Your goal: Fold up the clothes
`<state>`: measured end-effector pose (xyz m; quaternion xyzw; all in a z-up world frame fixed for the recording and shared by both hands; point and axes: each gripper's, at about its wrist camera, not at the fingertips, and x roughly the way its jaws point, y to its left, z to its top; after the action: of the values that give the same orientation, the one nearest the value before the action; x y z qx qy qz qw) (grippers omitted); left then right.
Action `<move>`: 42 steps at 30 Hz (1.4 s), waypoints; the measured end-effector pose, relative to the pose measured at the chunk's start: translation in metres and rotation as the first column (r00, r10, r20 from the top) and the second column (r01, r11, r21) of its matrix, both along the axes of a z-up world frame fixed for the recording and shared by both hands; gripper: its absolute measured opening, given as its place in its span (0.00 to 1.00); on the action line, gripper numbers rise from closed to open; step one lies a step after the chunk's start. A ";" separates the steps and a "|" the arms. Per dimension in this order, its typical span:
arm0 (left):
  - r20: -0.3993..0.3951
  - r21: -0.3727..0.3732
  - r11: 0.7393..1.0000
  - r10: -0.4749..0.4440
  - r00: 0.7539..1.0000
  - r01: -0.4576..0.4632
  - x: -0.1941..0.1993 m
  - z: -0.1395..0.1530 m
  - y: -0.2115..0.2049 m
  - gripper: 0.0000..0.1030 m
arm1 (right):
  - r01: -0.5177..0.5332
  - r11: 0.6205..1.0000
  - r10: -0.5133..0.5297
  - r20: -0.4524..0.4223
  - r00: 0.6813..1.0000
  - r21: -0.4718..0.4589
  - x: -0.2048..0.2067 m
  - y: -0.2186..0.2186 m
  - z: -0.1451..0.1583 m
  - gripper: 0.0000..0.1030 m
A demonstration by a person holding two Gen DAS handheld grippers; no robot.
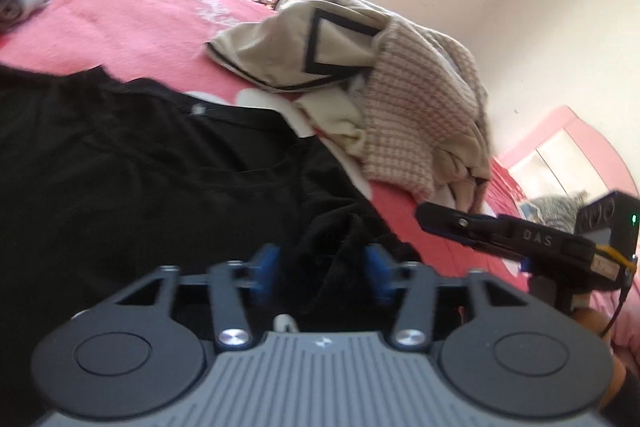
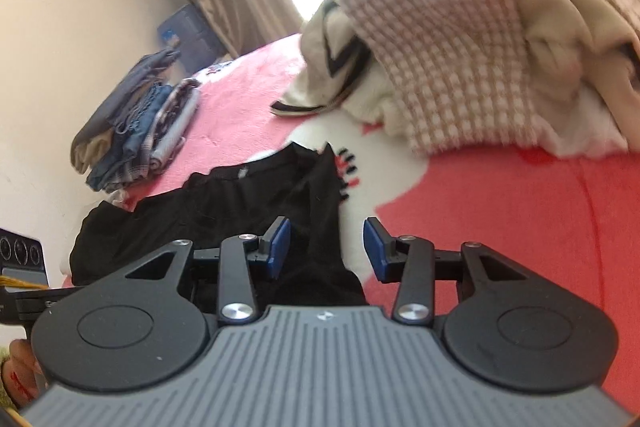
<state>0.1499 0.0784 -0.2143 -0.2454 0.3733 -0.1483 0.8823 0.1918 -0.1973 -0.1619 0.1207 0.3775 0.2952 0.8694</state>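
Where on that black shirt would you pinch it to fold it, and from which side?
Judging by its pose, grip the black garment at its near edge, coming from the person's side, low over the pink blanket. That edge bunches up between the open left gripper and the open right gripper, so thin flat cloth offers a raised fold there.

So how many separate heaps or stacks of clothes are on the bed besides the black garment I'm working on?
2. A loose beige and pink-checked heap lies beyond the black garment, and a folded stack sits by the wall. More may lie out of view.
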 end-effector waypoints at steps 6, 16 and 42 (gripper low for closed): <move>-0.021 0.033 0.999 -0.008 1.000 0.009 0.016 0.001 -0.016 0.57 | -0.076 0.993 0.080 0.045 0.996 -0.089 -0.007 0.013 0.005 0.39; -0.046 0.109 0.993 -0.030 0.998 0.034 0.026 0.002 -0.040 0.46 | 0.039 0.999 -0.039 0.002 0.999 -0.031 -0.014 -0.012 -0.002 0.39; 0.089 0.111 0.993 -0.041 0.995 0.031 -0.019 0.007 0.041 0.08 | -0.020 0.998 0.024 -0.051 0.998 0.065 -0.029 0.002 -0.003 0.34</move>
<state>0.1313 0.1198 -0.2076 -0.1829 0.3444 -0.1546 0.9078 0.1623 -0.1951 -0.1654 0.1519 0.3913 0.3135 0.8518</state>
